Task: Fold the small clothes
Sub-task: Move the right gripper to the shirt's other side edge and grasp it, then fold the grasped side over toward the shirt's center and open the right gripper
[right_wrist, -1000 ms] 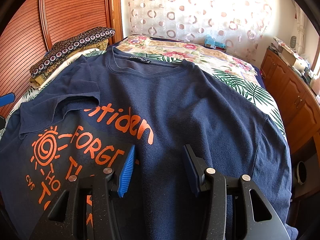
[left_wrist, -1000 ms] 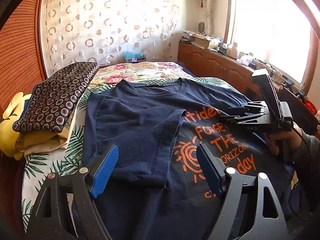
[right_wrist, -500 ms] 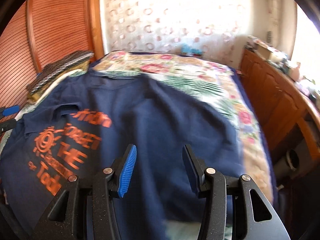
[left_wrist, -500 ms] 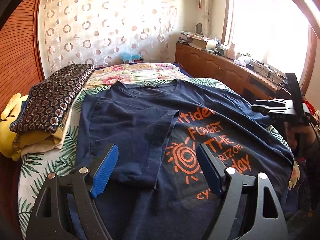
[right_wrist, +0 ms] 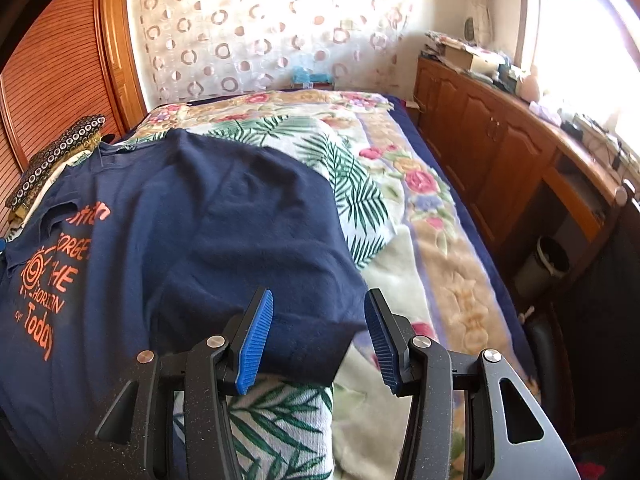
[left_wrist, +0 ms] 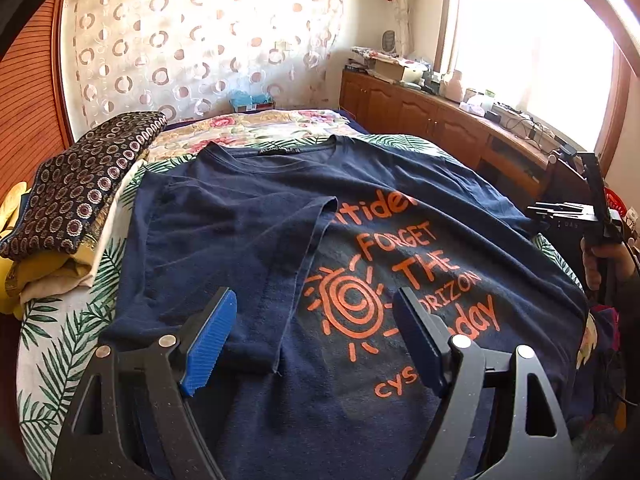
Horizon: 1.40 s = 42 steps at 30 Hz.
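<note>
A navy T-shirt (left_wrist: 400, 216) with orange print lies flat on the bed, its left side and sleeve (left_wrist: 224, 240) folded inward over the front. My left gripper (left_wrist: 316, 340) is open and empty above the shirt's lower part. My right gripper (right_wrist: 316, 340) is open and empty, hovering over the shirt's right sleeve (right_wrist: 296, 332) at the bed's right side. The shirt (right_wrist: 192, 216) fills the left half of the right wrist view. The right gripper also shows in the left wrist view (left_wrist: 568, 212), held in a hand.
A folded patterned cloth (left_wrist: 80, 184) rests on a yellow pile (left_wrist: 16, 264) at the bed's left edge. A wooden cabinet (right_wrist: 500, 148) with clutter runs along the right wall. A dark bin (right_wrist: 544, 264) stands on the floor beside the floral blanket (right_wrist: 400, 184).
My right gripper has moved right, off the shirt's middle to its right sleeve at the bed's edge. My left gripper has stayed open and pulled back slightly.
</note>
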Tool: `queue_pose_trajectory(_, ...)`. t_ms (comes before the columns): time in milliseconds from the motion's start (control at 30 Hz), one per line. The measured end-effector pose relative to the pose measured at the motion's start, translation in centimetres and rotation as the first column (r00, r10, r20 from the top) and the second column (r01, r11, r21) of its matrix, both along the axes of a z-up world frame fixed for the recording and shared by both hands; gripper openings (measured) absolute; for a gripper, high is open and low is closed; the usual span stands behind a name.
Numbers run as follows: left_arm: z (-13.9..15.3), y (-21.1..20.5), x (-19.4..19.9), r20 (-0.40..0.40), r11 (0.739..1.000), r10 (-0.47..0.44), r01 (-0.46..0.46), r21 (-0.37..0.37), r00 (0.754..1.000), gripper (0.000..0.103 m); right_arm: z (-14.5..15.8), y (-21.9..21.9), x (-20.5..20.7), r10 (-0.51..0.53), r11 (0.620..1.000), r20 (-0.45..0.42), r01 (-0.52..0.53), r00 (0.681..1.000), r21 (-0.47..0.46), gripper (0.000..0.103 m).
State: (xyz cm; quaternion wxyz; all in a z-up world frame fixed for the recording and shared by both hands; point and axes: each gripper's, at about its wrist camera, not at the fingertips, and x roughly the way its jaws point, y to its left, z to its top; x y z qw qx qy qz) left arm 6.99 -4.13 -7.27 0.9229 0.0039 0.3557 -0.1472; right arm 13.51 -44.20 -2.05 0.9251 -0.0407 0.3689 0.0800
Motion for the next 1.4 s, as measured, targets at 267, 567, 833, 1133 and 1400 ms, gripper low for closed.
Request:
queue_pose_trajectory(267,-0.1,-0.3,-0.1,-0.007,1.0,-0.006,0.006,0.003,1.0,0.081,-0.1,-0.5,1.4,-0.011,0.999,-0.059,0.013,0.998,0.042,0.055)
queue_pose_trajectory(567,-0.8,-0.2,0.2,-0.029,1.0,-0.004,0.003,-0.011,1.0,0.081,-0.4,-1.3,0.4,0.009,0.994,-0.072,-0.001,0.997,0.108,0.055)
queue_pose_trajectory(833,-0.9,-0.3,0.1,-0.028,1.0,-0.003,0.002,-0.012,1.0,0.081,-0.6,-1.8,0.2,0.035,0.991,-0.059,-0.027,0.998,0.132,0.039)
queue_pose_trajectory(1133,-0.8,-0.1,-0.2,-0.018,1.0,0.011,-0.011,-0.02,1.0,0.081,0.2,0.0,-0.4,0.056,0.998,-0.006,-0.056,0.998,-0.039,0.008)
queue_pose_trajectory(1400,-0.1,0.7,-0.6,0.006,0.999,0.036,-0.035,-0.037,0.999,0.081,4.5,4.5,-1.1,0.174,0.985,0.135,-0.171,0.975,-0.032,0.007)
